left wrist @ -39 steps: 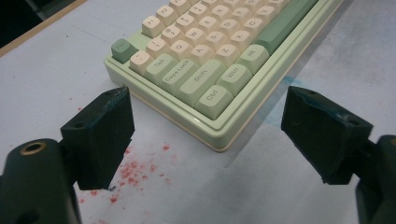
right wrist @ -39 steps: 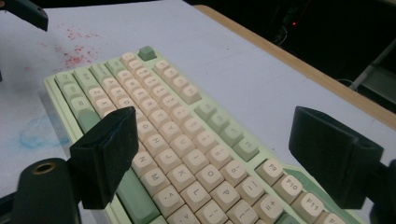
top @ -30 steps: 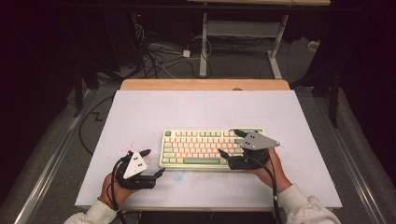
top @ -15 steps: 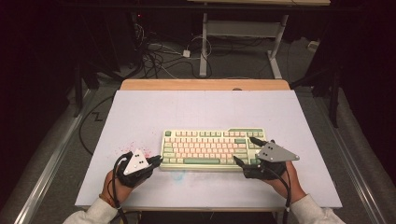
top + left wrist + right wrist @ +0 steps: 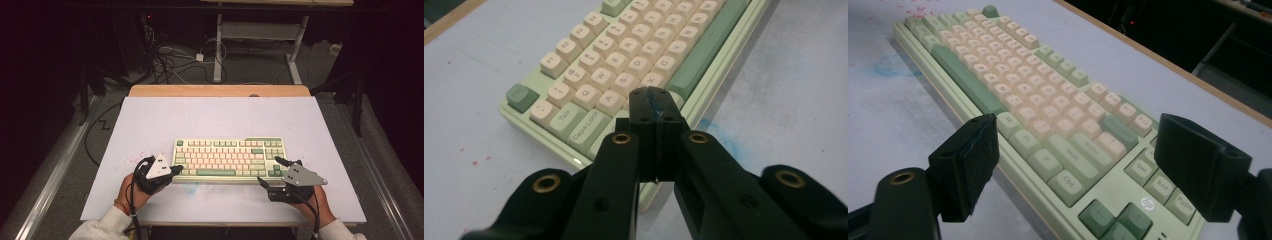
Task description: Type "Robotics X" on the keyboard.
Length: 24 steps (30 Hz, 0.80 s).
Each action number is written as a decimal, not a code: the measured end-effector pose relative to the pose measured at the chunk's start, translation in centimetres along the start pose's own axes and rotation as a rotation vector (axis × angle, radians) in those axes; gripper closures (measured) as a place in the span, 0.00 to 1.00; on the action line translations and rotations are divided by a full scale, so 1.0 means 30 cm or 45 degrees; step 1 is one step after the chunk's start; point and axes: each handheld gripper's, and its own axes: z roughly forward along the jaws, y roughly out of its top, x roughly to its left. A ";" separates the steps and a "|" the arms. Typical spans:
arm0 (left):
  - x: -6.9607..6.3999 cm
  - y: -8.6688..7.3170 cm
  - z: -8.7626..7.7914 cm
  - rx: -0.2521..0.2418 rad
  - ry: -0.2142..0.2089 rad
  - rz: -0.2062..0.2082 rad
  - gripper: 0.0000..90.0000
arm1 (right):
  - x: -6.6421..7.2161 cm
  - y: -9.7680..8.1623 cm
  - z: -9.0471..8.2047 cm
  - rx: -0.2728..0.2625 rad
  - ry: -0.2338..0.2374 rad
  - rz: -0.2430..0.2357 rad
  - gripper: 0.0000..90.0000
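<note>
- While the keyboard lay flat in the near middle of the tabletop, neither tool had hold of it, so the work looked barely begun.
- Left tool: its jaws had just been closing and stood pressed together with nothing between them, the tip just at the keyboard's near left corner, by the Caps Lock end.
- Right tool: its jaws stood wide apart and empty, opening toward the keyboard's right end, with the arrow keys and Ctrl just ahead of the gap.
- Judged from this, the shut left tip seemed set to press or steady, and the right to close on the end; any grasp, push or lift was not yet done.
- Keyboard: a long low slab with a pale green case, smooth and faintly glossy at its edge; rows of rounded cream and peach keycaps, with darker green caps for the space bar, Esc and arrows.
- Tabletop: a matte pale sheet, lightly scuffed, with a blue smudge just ahead of the left tool and red specks off to its side; a wooden strip ran along the far edge.
- Tools: matte black, blocky jaws with brass-coloured rivets.
</note>
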 end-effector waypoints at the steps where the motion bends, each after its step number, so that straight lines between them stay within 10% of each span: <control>1: -0.001 0.010 0.006 0.011 -0.007 0.009 0.97 | 0.002 -0.003 -0.002 0.003 0.001 -0.002 0.21; 24: -0.015 0.189 0.186 0.123 -0.138 0.105 0.97 | 0.020 -0.027 0.003 0.046 0.015 -0.028 0.22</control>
